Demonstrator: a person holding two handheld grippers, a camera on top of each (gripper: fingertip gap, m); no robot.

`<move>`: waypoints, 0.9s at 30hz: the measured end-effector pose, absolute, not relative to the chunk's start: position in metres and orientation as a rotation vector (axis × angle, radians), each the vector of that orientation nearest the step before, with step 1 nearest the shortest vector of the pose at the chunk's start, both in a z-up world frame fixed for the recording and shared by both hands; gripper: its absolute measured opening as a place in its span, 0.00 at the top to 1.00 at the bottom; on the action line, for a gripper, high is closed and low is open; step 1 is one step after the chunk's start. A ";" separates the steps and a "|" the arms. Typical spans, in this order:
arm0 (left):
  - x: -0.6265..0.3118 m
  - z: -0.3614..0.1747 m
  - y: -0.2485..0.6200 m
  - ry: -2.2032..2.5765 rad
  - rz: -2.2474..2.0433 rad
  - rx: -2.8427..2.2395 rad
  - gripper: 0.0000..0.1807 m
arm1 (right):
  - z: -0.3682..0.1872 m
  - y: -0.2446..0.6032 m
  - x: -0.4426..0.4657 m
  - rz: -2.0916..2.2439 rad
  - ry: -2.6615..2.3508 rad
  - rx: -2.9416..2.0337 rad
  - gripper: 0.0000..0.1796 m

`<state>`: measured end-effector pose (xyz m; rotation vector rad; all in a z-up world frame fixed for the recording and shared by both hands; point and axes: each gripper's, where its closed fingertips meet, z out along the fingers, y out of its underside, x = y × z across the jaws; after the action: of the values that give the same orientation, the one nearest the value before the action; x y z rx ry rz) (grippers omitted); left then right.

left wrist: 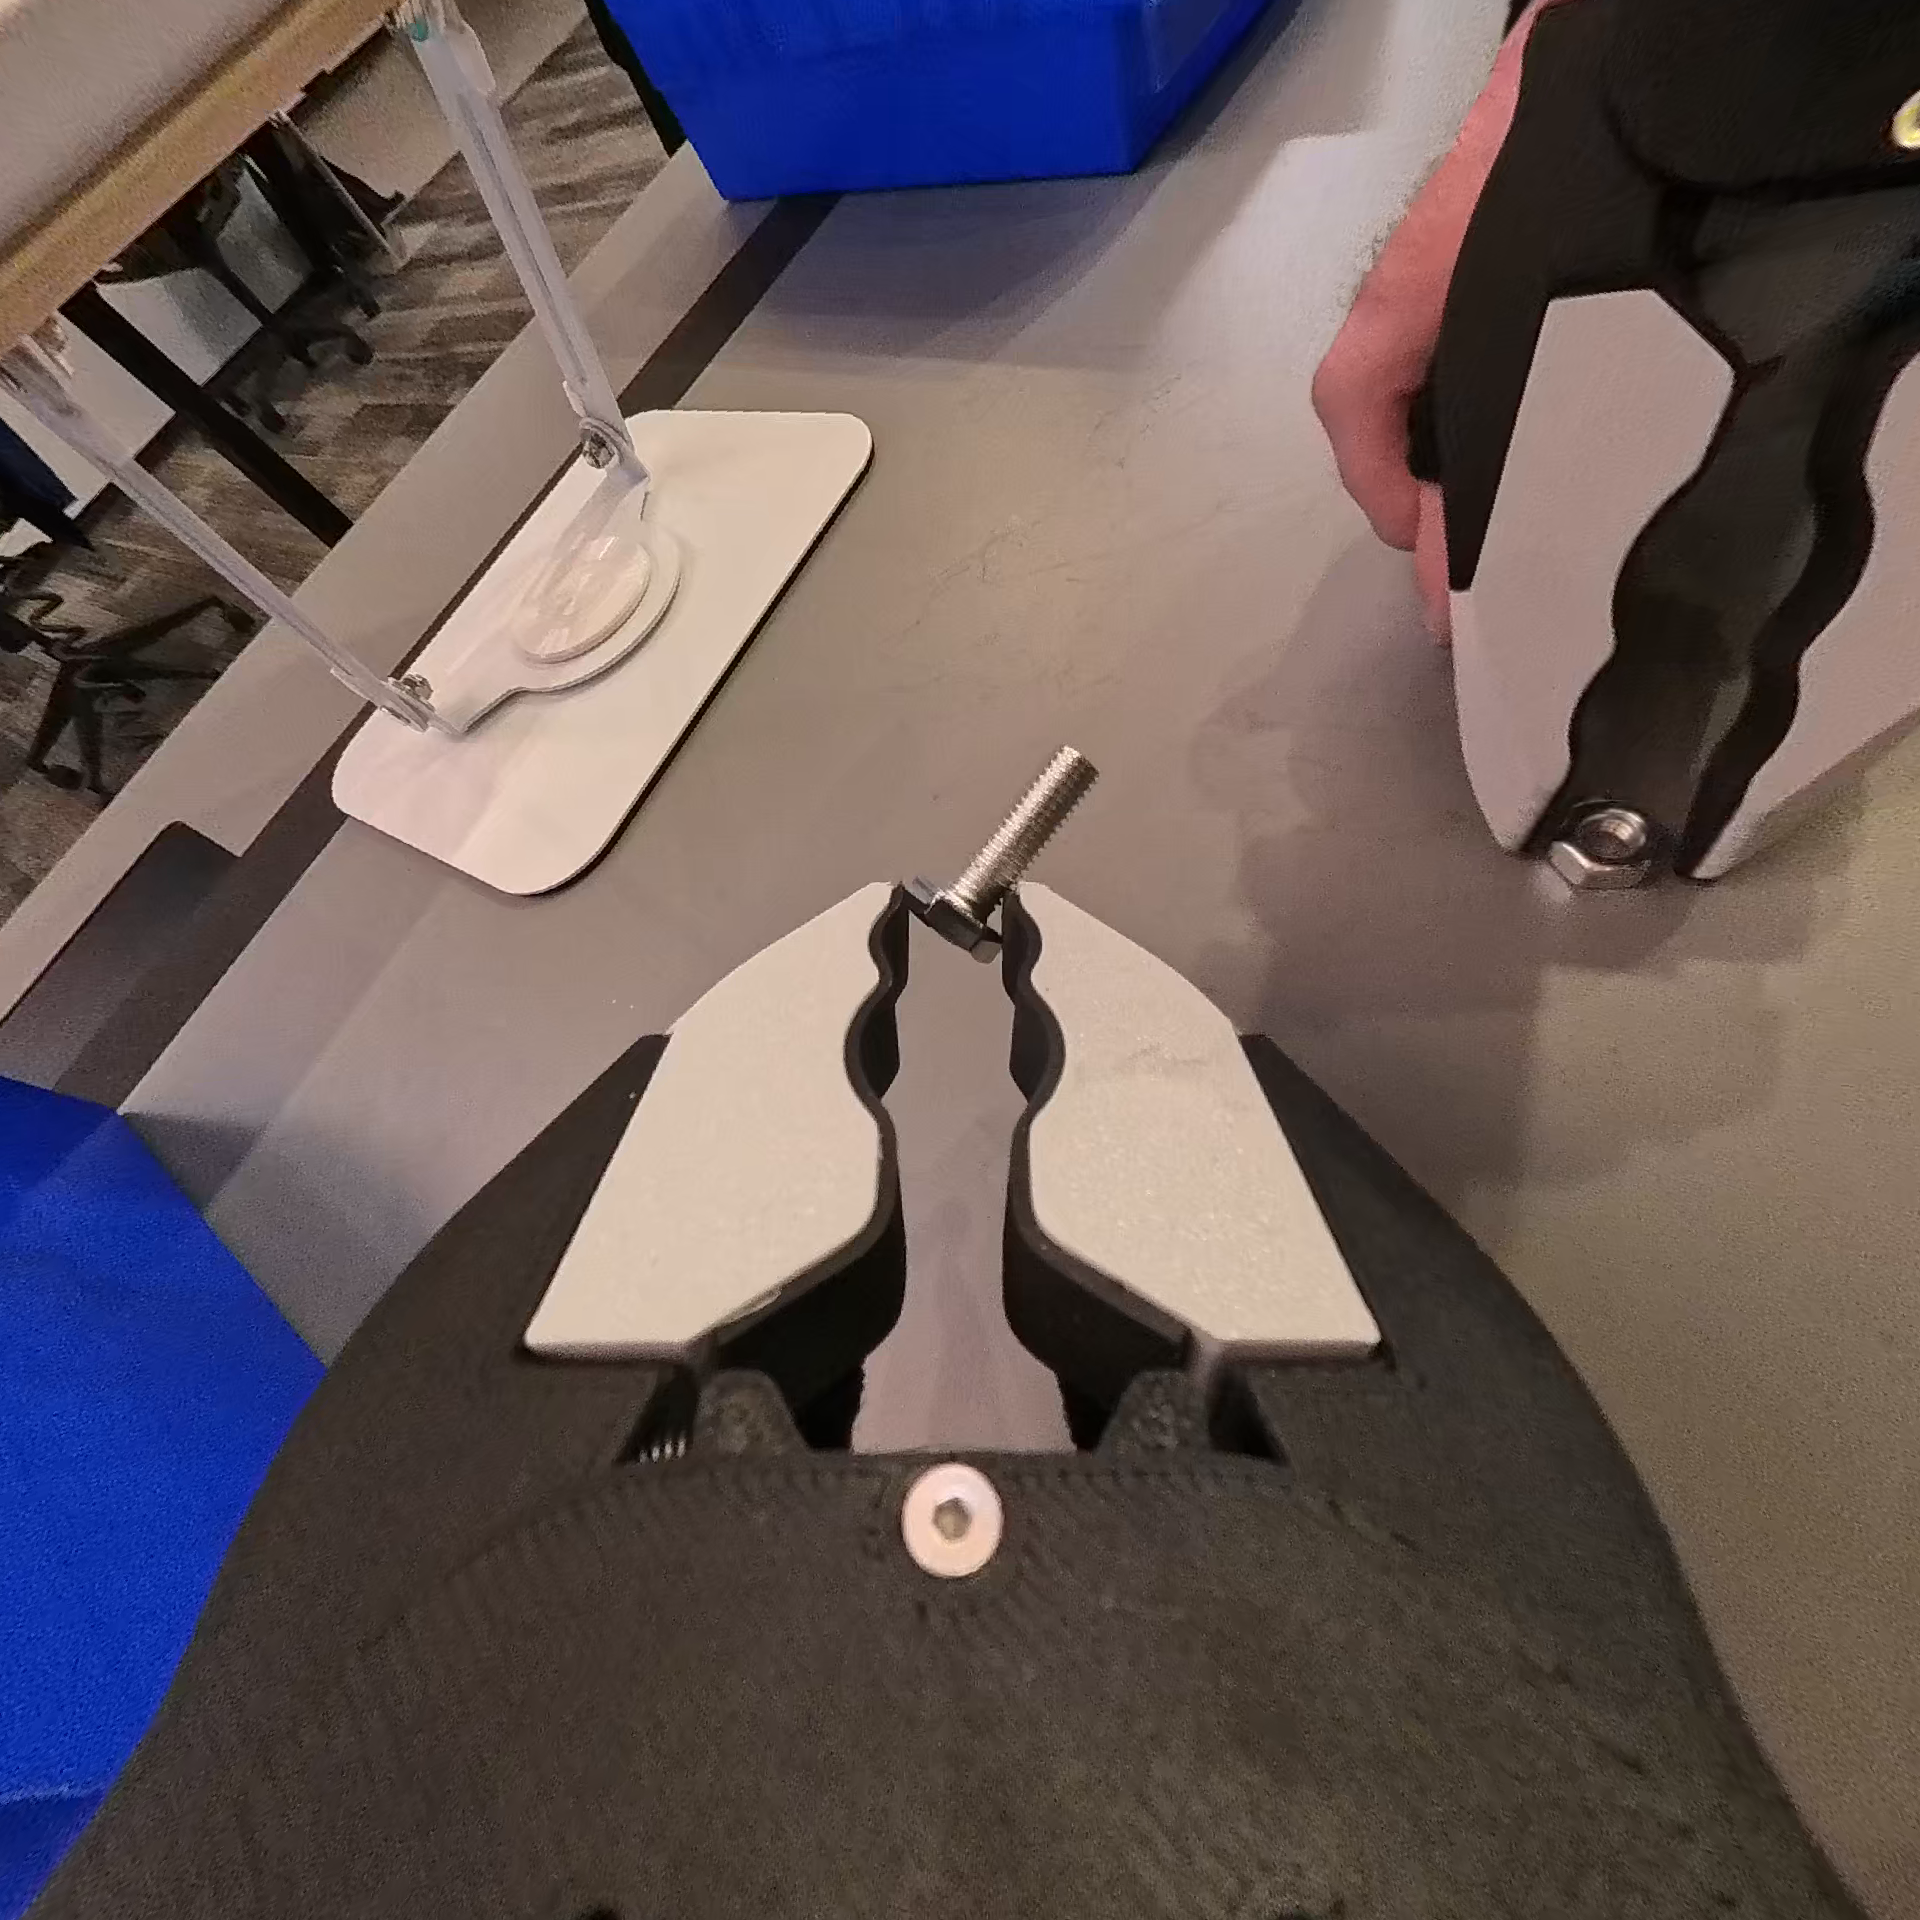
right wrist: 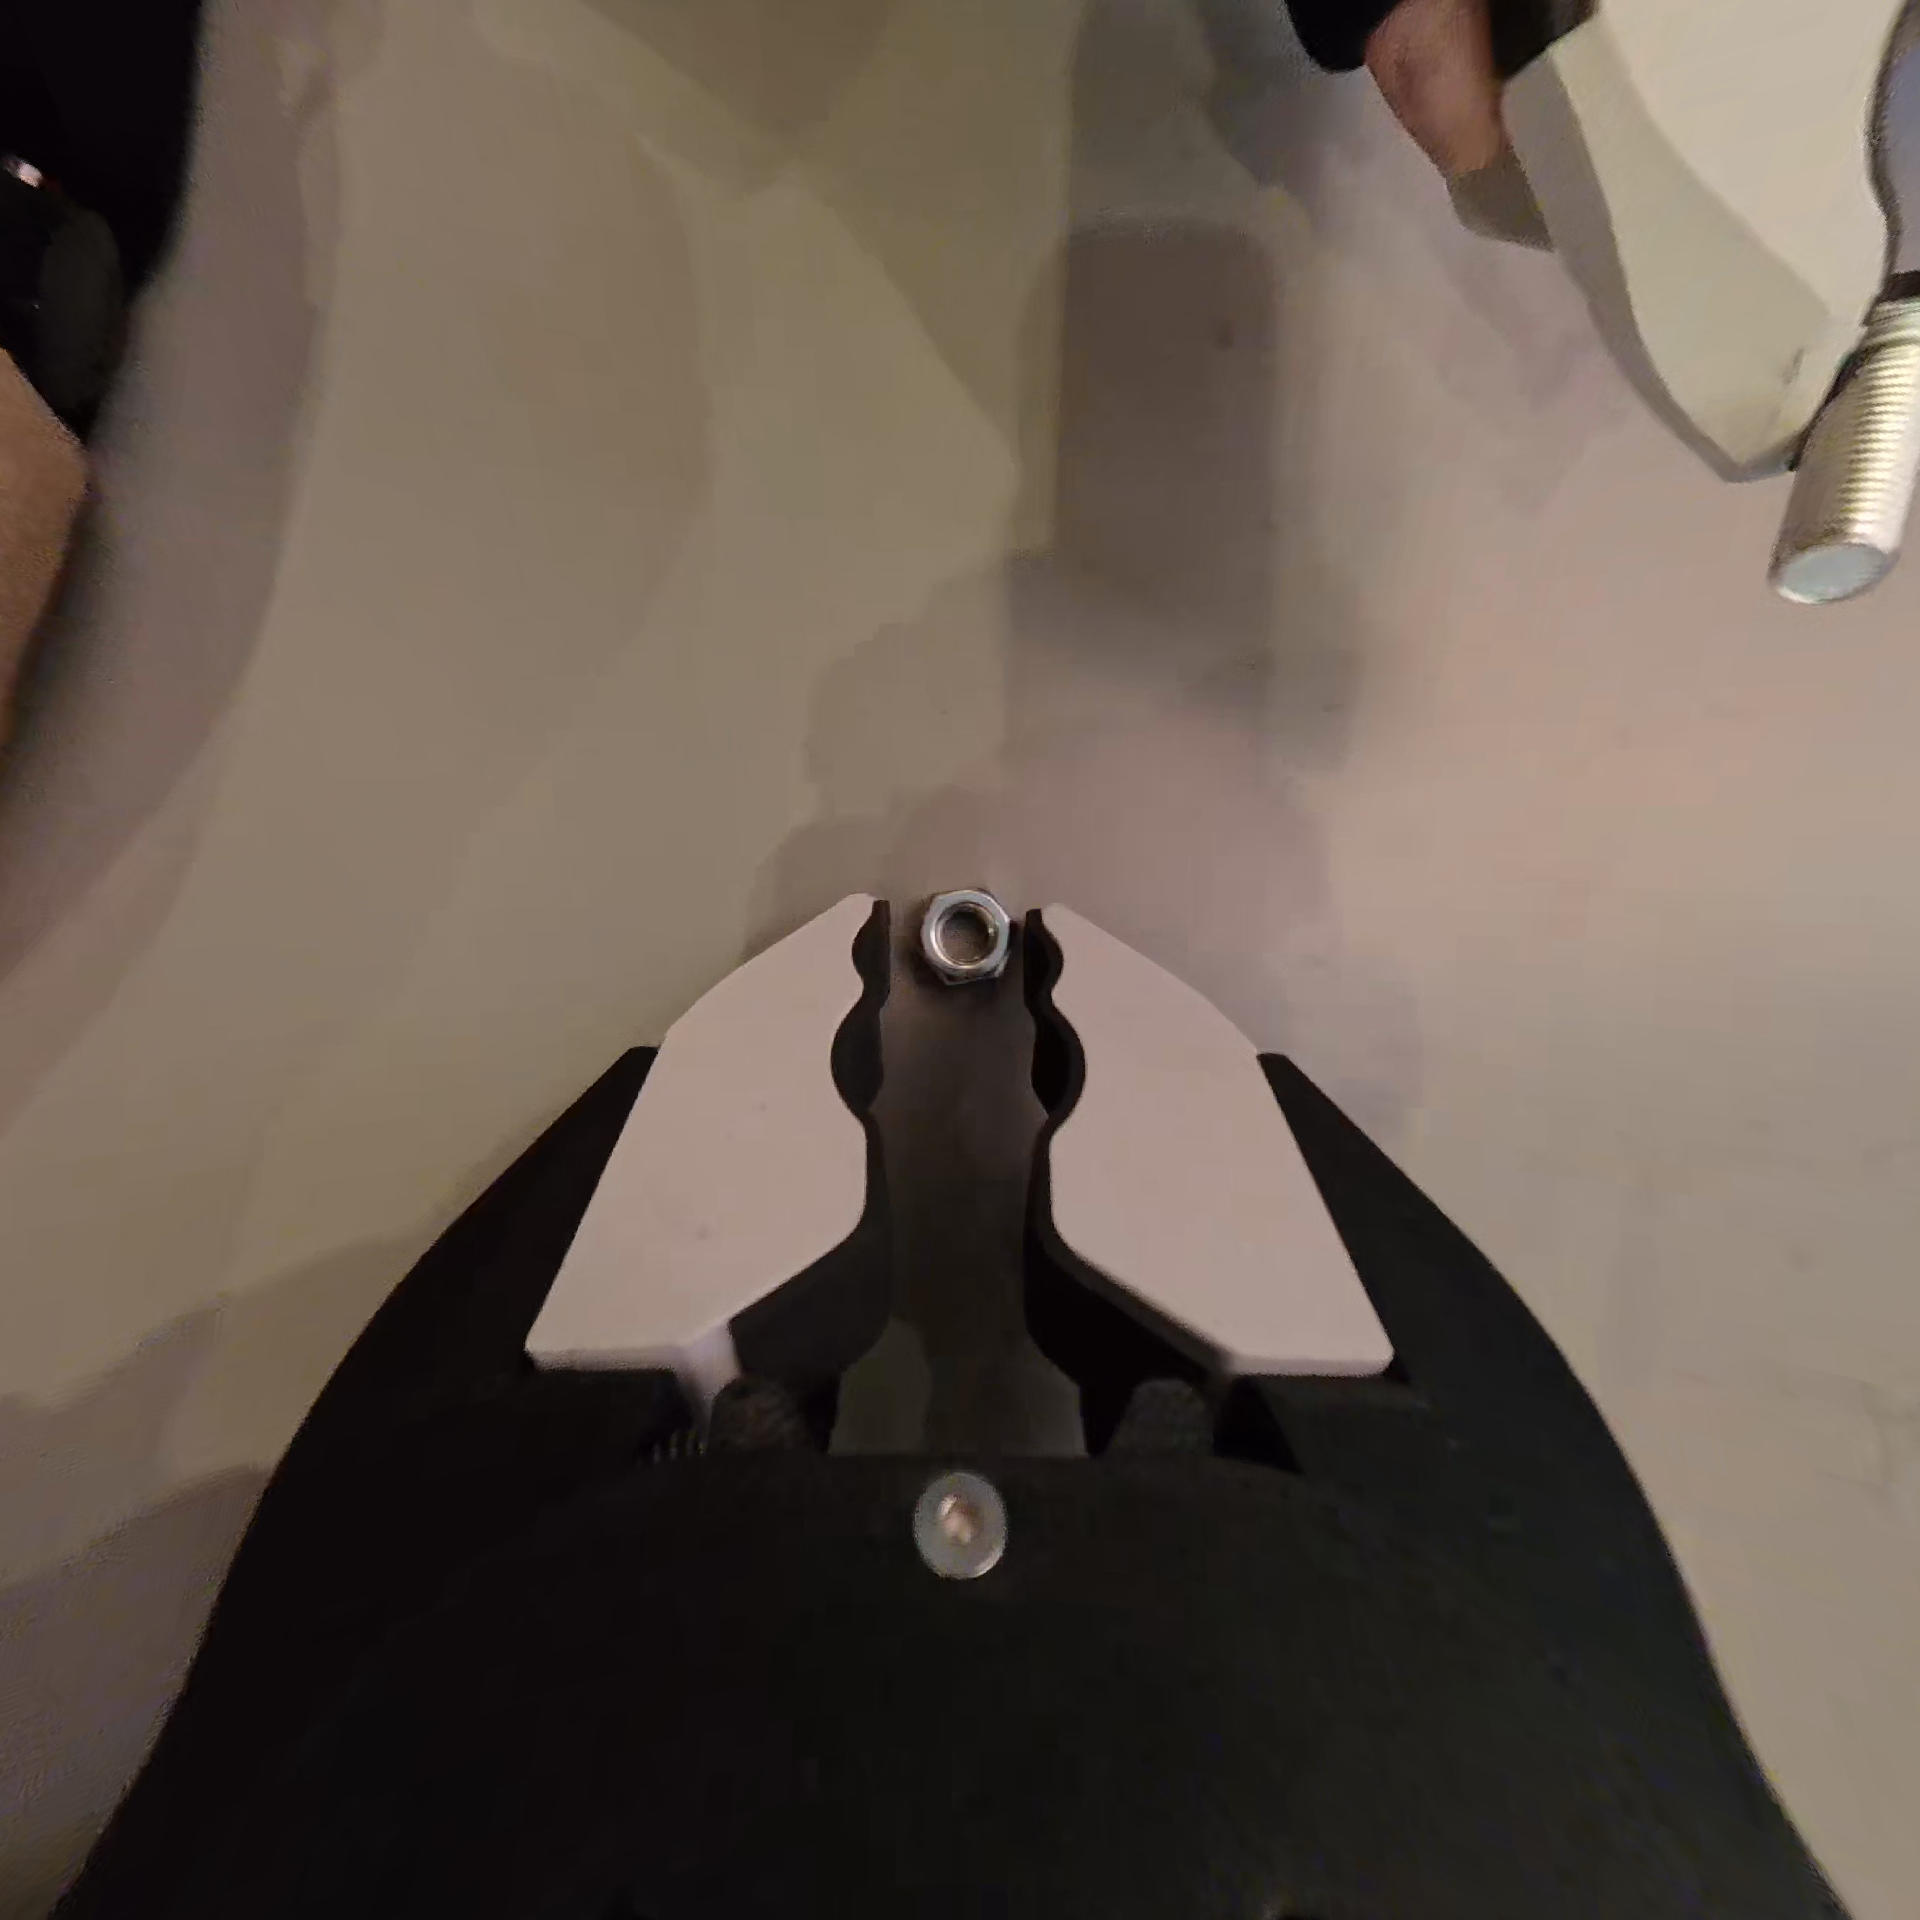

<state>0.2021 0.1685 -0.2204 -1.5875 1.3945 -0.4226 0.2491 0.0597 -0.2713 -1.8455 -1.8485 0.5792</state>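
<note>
Two grippers hold mating parts above the grey table (left wrist: pixel 1039 540): the left gripper (left wrist: pixel 956 914) pinches a bolt (left wrist: pixel 1023 831) by its head, shank pointing away, while the right gripper (right wrist: pixel 958 920), to its right, closes narrowly around a nut (right wrist: pixel 961 935).

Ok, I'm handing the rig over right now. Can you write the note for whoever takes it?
Left gripper: shut on the bolt by its hex head, threaded shank pointing up and away from the fingers, clear of the grey table.
Right gripper: fingertips either side of the hex nut, down at the table; the right wrist view shows a gap on one side, so grip unconfirmed.
Done: bolt picked up.
Left: nut is not on the bolt; the two are apart.
Nearby: white stand base, blue bins.
</note>
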 end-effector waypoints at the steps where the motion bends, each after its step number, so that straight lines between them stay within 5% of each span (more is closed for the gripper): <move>1: 0.202 -0.220 0.169 1.393 -0.422 -1.590 0.91 | -0.272 0.059 0.249 0.570 -1.843 -1.858 0.86; 27: 0.207 -0.211 0.160 1.312 -0.642 -1.624 0.91 | -0.248 0.077 0.243 0.553 -1.392 -1.971 0.90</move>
<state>0.2069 0.1603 -0.2113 -1.6242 1.3122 -0.6421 0.2430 0.0765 -0.2481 -1.9714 -1.3922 0.5528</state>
